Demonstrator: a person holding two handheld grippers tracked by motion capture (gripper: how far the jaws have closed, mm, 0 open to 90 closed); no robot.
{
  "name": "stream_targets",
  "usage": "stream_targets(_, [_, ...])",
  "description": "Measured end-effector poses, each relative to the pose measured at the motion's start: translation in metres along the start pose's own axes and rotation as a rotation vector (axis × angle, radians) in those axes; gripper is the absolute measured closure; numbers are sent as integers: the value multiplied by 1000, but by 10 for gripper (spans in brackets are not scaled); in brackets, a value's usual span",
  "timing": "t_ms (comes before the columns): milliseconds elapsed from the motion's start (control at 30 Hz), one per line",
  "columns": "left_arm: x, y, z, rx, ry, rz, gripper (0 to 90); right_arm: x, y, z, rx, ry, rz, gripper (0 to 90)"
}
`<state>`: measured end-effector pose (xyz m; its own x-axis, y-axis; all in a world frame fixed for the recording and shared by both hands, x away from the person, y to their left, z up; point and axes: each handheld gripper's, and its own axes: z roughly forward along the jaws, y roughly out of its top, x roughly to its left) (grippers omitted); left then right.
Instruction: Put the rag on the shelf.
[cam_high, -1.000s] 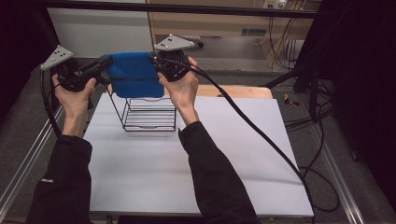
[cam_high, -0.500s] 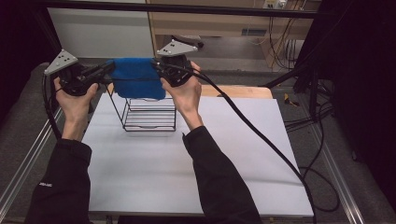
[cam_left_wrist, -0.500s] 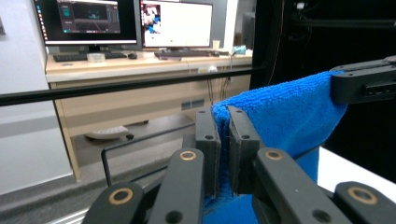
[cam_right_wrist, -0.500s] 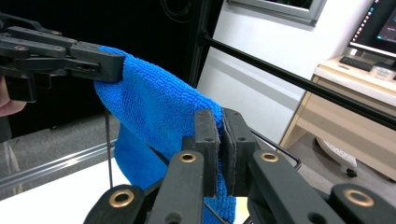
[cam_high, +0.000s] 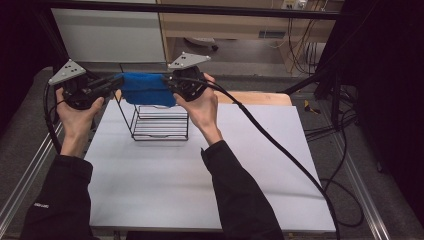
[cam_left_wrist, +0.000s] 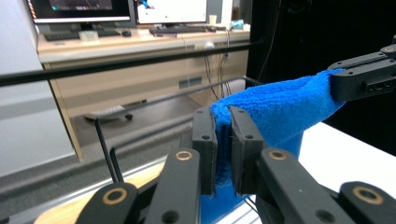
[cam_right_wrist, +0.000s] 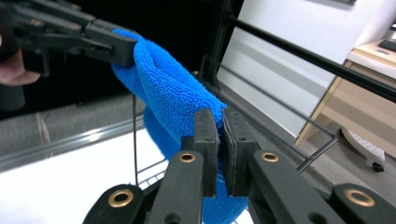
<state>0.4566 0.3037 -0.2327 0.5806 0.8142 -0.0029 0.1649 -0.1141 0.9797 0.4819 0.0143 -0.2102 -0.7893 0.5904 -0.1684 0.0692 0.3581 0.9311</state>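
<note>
A blue cloth hangs stretched in the air between my two grippers, above a black wire basket. My left gripper pinches the cloth's left end; in the left gripper view its jaws have the cloth between them, and they have just been opening slightly with the pads still on the fabric. My right gripper is shut on the right end, its pads pressed onto the cloth in the right gripper view.
The wire basket stands at the far left of the white table. A black frame bar runs across behind the table, and a thick cable trails from my right gripper over the table's right side.
Both hands and the cloth have drifted a little lower in the high view. The cloth stays stretched between both grippers.
</note>
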Motion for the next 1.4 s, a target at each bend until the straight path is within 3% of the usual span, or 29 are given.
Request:
stream_targets(433, [-3, -5, -10, 111, -16, -3, 723, 0, -14, 5, 41, 35, -2, 859])
stream_targets(600, [-1, 10, -20, 60, -13, -27, 685, 0, -14, 6, 41, 40, -4, 857])
stream_targets(767, [-2, 17, -12, 90, 2, -38, 744, 1, -15, 6, 50, 43, -20, 855])
stream_targets(900, [-5, 12, -2, 151, -7, -53, 840, 1, -15, 6, 51, 47, -23, 851])
stream_targets(1000, [-8, 7, 1, 188, -8, -41, 893, 2, -17, 7, 56, 53, -27, 848])
stream_targets(1233, [-8, -1, 2, 232, -14, -28, 900, 3, -19, 10, 82, 60, -38, 818])
stream_targets(1400, [-8, -8, 4, 240, -3, -10, 900, 4, -19, 9, 86, 72, -26, 731])
